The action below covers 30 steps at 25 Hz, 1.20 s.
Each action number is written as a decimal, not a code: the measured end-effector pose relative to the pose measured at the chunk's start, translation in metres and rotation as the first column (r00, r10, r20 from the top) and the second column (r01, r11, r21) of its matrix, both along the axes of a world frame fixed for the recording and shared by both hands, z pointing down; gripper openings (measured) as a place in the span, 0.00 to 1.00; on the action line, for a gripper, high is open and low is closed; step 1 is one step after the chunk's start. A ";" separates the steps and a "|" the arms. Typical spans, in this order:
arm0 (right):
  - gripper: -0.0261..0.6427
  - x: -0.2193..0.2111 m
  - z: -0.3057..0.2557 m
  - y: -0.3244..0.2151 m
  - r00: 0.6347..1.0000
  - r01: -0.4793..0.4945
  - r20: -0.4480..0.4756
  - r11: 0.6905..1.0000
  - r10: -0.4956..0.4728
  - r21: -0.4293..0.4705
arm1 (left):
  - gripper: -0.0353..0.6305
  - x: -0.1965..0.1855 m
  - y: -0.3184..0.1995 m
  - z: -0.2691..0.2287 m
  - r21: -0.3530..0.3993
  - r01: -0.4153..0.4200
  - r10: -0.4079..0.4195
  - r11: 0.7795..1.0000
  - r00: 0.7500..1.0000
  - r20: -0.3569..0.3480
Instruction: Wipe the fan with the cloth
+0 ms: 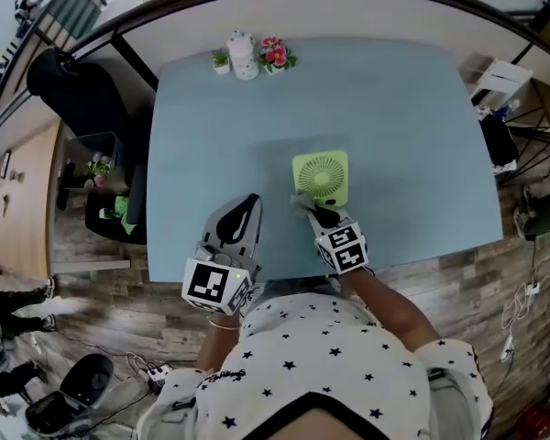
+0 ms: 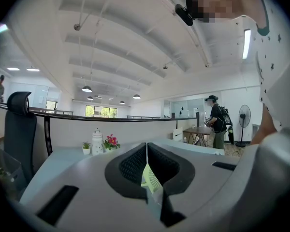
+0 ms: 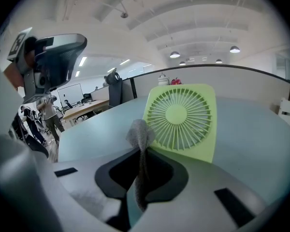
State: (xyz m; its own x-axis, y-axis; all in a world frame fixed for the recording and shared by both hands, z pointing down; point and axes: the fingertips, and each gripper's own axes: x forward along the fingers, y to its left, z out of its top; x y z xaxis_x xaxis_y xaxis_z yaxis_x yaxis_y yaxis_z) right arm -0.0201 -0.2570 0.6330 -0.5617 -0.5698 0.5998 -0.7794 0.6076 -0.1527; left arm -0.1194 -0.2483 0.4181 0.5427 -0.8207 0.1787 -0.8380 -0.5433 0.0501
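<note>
**Figure: cloth and fan before the wipe.** My right gripper (image 3: 141, 153) has its jaws clamped on a small grey cloth (image 3: 139, 132), whose free fold stands up beyond the tips. The square lime-green plastic fan (image 3: 181, 120) sits on the light-blue table top (image 1: 394, 108), right of centre and towards the near edge. Its round ribbed grille is turned towards this gripper.

The fan lies straight ahead of the cloth and slightly to the right. In the right gripper view the fold overlaps the fan's lower left corner. In the head view, cloth and corner look either touching or just apart; I cannot tell which.

My left gripper (image 2: 146, 151) rests to the left, near the fan but apart from it. Its jaws are together with nothing between them, and the fan shows only as a sliver past them. The right gripper is therefore both the nearer one and the one carrying the cloth.

I judge that the wipe calls for a short push forward and rightward across the grille. The light fan may slide unless the left gripper steadies it.
</note>
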 end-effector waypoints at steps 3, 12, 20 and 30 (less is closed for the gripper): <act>0.08 0.013 0.003 0.001 1.000 -0.025 -0.012 1.000 0.025 -0.001 | 0.10 0.005 0.000 -0.001 0.004 -0.017 0.017 1.000 1.000 -0.002; 0.08 0.063 0.004 -0.006 0.988 -0.157 -0.016 0.988 0.156 -0.007 | 0.10 0.022 -0.002 -0.002 0.004 -0.061 0.061 0.998 0.998 -0.002; 0.08 0.101 0.004 -0.011 0.966 -0.257 -0.015 0.966 0.256 -0.015 | 0.10 0.032 -0.002 -0.004 0.005 -0.078 0.078 0.997 0.997 -0.001; 0.08 0.102 0.005 -0.014 0.964 -0.265 -0.011 0.964 0.265 -0.014 | 0.10 0.030 -0.001 -0.003 0.005 -0.074 0.074 0.997 0.997 -0.001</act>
